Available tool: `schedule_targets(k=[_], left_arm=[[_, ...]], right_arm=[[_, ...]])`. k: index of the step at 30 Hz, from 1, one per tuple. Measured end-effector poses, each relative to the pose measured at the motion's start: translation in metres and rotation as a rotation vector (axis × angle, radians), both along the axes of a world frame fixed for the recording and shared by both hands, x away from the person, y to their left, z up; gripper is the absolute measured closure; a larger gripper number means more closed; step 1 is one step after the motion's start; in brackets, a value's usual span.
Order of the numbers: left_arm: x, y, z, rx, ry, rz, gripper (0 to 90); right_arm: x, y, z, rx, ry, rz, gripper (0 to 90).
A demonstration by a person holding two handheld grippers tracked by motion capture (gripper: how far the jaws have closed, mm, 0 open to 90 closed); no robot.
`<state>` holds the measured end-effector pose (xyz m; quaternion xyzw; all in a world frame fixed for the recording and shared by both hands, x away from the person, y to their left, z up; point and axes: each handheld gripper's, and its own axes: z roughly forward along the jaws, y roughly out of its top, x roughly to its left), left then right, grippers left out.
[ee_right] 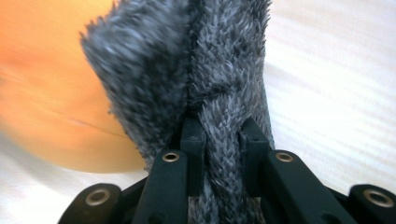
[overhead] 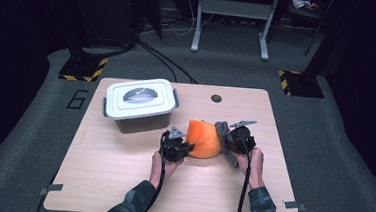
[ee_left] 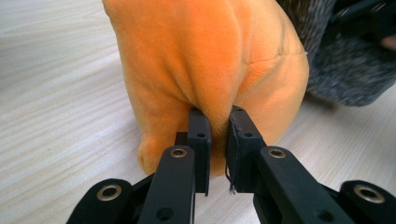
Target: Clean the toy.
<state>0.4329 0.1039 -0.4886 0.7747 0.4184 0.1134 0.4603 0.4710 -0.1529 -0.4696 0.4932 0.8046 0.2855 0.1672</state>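
Observation:
An orange plush toy [overhead: 203, 138] with a grey furry part [overhead: 223, 131] sits near the middle of the wooden table [overhead: 121, 176]. My left gripper [overhead: 185, 148] is at its left side, shut on a fold of the orange plush [ee_left: 219, 70]; its pads [ee_left: 200, 135] pinch the fabric. My right gripper [overhead: 227, 144] is at the toy's right side, shut on the grey furry part [ee_right: 219, 93], which bulges up between its pads [ee_right: 192, 140]. The orange body [ee_right: 46, 93] lies blurred to the left in the right gripper view.
A white lidded plastic box [overhead: 140, 102] with grey side clips stands at the table's back left. A small dark round hole [overhead: 216, 98] is near the far edge. A metal frame [overhead: 232, 19] and cables lie on the floor beyond.

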Motion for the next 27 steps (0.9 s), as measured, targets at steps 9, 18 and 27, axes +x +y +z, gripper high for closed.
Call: schedule_targets(k=[9,18,27], left_arm=[[0.004,0.002,0.001,0.021,0.003,-0.002,80.9],[0.002,0.002,0.002,0.008,0.014,0.000,80.6],[0.000,0.002,0.002,0.002,0.009,0.011,80.5]], right_arm=[[0.005,-0.015,-0.015,0.028,0.045,-0.022,76.0],[-0.022,-0.008,0.036,0.086,-0.102,0.009,75.8],[-0.025,0.058,0.054,0.017,-0.134,0.196,75.4]])
